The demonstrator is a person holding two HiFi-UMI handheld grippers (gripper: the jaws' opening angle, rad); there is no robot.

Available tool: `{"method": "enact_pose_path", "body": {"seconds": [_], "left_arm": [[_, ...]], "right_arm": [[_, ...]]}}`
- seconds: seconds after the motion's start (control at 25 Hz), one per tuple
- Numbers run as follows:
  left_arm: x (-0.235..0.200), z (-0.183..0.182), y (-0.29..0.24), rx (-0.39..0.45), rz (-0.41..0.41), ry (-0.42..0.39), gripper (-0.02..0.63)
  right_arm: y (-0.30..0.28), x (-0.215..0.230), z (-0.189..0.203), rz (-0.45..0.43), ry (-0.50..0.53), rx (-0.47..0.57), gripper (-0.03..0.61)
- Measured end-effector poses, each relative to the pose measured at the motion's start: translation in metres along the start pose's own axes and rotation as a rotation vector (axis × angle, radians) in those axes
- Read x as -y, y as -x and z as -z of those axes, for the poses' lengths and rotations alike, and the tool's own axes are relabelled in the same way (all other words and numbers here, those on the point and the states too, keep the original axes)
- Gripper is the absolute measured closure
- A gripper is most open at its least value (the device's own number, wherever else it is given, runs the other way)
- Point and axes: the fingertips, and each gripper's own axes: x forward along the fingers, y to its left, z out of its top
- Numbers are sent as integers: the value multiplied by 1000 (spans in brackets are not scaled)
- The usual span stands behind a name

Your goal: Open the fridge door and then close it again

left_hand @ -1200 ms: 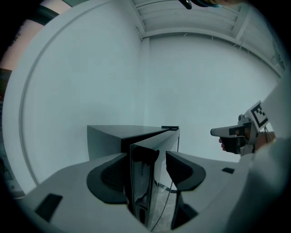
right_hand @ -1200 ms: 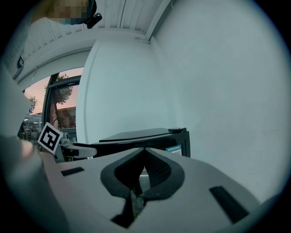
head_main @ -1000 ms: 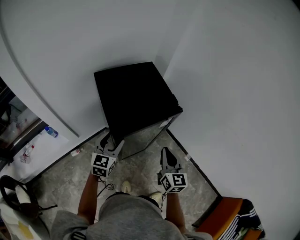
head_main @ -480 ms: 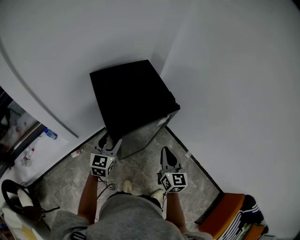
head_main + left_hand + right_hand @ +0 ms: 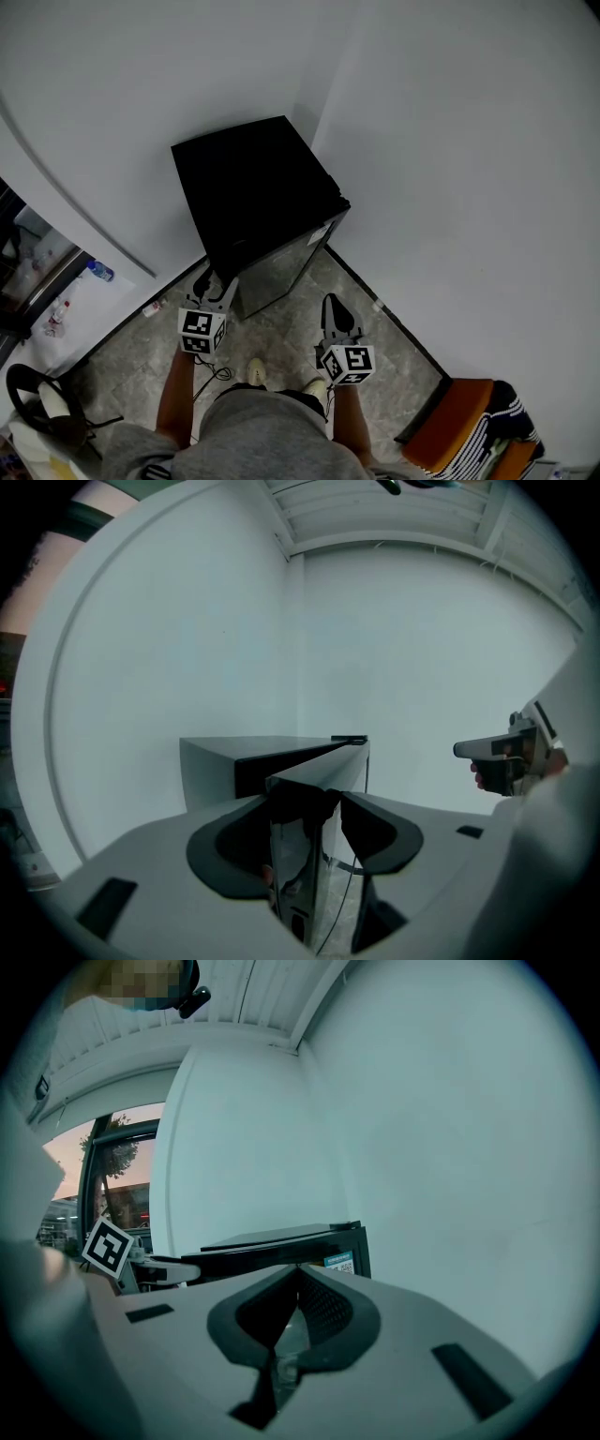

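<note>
A small, box-shaped black fridge (image 5: 253,187) stands on the floor in a corner between two plain white walls (image 5: 450,141). Its top is matte black. Its door (image 5: 281,267) is glossy and mirror-like and stands slightly ajar, hinged on the right.

The left claw (image 5: 210,279) is clamped on the door's free left edge, one jaw on each side. The right claw (image 5: 334,304) hangs over the floor in front of the fridge, its jaws pressed together with nothing between them. Each claw carries a cube with black-and-white square markers.

Compared with a second ago, more of the shiny door face shows, and the fridge sits further up and left in the head view.

The floor (image 5: 291,333) is grey, marble-patterned stone. An orange seat (image 5: 448,424) with a striped cloth (image 5: 497,436) sits at the lower right. A small bottle (image 5: 100,272) lies at the left.
</note>
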Motion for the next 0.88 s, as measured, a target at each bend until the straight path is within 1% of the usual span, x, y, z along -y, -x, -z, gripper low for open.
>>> {"method": "enact_pose_path", "body": {"seconds": [0.48,0.88], "left_arm": [[30,5,20,-15,-51,-1,389],[72,10,41,-22,-105,4,397]], "right_arm": [[32,12,-4,-37,-1,9,554],[62,33,-3,-93,5,2,554]]}}
